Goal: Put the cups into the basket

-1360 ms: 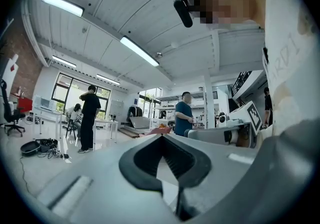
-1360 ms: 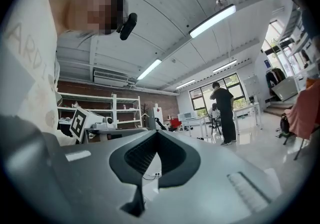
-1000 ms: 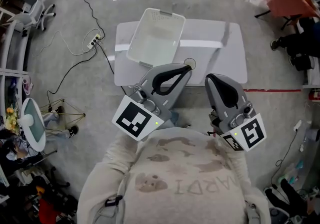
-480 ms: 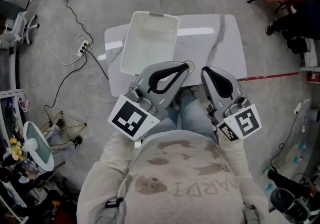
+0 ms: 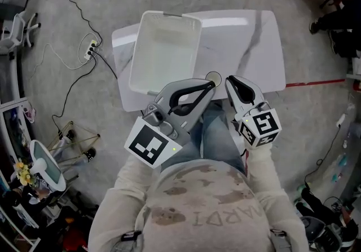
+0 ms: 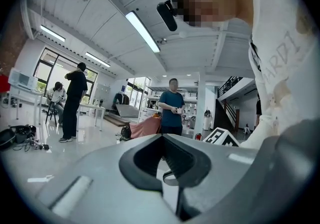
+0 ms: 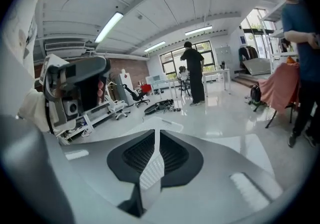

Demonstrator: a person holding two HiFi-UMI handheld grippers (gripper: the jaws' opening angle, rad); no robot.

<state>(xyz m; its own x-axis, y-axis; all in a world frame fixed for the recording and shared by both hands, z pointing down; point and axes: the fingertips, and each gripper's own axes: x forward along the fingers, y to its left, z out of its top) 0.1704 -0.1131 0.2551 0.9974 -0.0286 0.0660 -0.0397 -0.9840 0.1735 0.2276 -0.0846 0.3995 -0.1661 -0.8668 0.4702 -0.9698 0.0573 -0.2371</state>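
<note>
A white plastic basket (image 5: 163,53) stands empty on the left part of a white table (image 5: 248,48). One small round cup (image 5: 214,78) sits near the table's front edge, partly hidden by the tip of my left gripper (image 5: 211,84). That gripper is held close to the person's chest and is shut with nothing in it. My right gripper (image 5: 229,81) hovers just right of the cup, also shut and empty. The left gripper view shows its shut jaws (image 6: 162,136) pointing out into the room. The right gripper view shows shut jaws (image 7: 158,132) as well.
A power strip with cables (image 5: 90,48) lies on the floor left of the table. A red line (image 5: 316,83) runs across the floor at the right. Several people stand in the room (image 6: 171,105), (image 7: 192,72), with desks and chairs behind them.
Both grippers have moved forward to the table's front edge beside the cup. The right gripper has turned so that its marker cube faces up. Both stay shut.
</note>
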